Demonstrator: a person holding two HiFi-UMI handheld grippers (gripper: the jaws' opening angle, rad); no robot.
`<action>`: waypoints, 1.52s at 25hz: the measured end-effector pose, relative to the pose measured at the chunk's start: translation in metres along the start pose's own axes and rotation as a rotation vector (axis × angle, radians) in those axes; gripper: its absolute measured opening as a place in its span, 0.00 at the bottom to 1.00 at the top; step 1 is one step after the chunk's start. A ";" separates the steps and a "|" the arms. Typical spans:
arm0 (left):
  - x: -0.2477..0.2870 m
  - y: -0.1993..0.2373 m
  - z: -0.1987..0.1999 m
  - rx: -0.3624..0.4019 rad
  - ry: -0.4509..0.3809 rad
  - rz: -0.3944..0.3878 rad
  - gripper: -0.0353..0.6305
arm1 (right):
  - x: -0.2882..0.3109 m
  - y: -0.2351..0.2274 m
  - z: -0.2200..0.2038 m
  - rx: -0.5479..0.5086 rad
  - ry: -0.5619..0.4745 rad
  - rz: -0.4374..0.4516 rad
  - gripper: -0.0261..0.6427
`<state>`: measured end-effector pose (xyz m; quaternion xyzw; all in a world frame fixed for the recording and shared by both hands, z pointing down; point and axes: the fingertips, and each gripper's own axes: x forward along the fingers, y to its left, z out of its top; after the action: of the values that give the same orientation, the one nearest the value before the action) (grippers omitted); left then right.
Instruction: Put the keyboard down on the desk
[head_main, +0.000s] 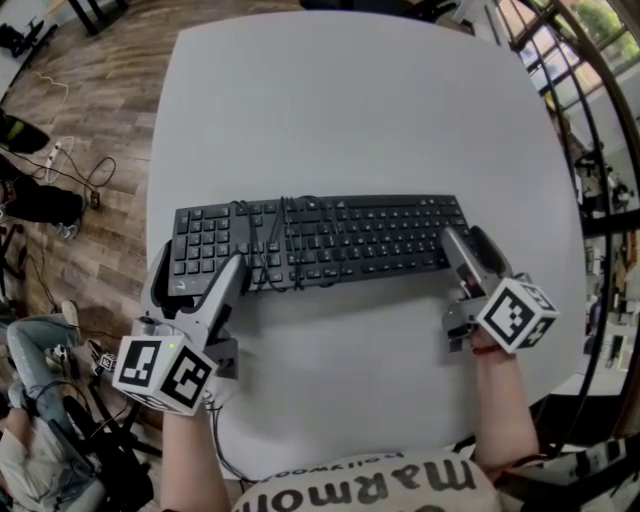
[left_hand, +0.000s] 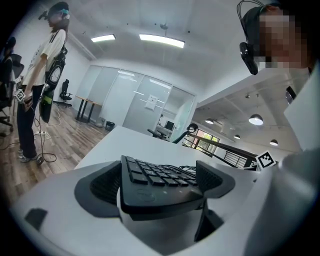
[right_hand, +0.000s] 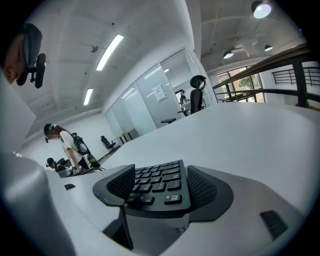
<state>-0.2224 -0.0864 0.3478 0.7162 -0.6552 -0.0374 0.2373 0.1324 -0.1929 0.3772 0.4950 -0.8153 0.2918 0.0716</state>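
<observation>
You had the long black plastic keyboard (head_main: 350, 240) lying lengthwise across the near half of the pale grey, round-cornered desk (head_main: 350, 100), with a thin black cable (head_main: 270, 255) bundled in loose loops on top of its keys, left of the middle. Your left gripper (head_main: 200, 262) was at the keyboard's left end, near the number pad, and its jaws were closed in on that end: in the left gripper view the dark ribbed pads (left_hand: 102, 186) pressed against both sides of the near corner, which filled the gap between them. Your right gripper (head_main: 468, 240) was at the opposite end, and the right gripper view showed the same hold, with the ribbed pads (right_hand: 202, 187) tight against the end rows of keys on either side. From the head view the keyboard looked level and down at the desk's surface, though you could not tell whether its whole underside was resting there. Both marker cubes (head_main: 165, 375) sat toward you, close to the desk's near edge.
</observation>
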 end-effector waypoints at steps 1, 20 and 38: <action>0.000 0.000 0.000 -0.001 0.002 0.000 0.75 | 0.000 0.001 0.000 0.004 0.001 0.001 0.55; 0.004 0.008 -0.013 -0.022 0.124 0.055 0.73 | 0.002 0.005 0.013 0.039 0.023 0.007 0.55; 0.006 0.015 -0.022 -0.001 0.157 0.090 0.68 | 0.010 -0.001 -0.004 -0.061 0.123 -0.028 0.55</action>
<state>-0.2270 -0.0866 0.3745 0.6865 -0.6662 0.0292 0.2899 0.1275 -0.1987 0.3847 0.4850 -0.8109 0.2958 0.1406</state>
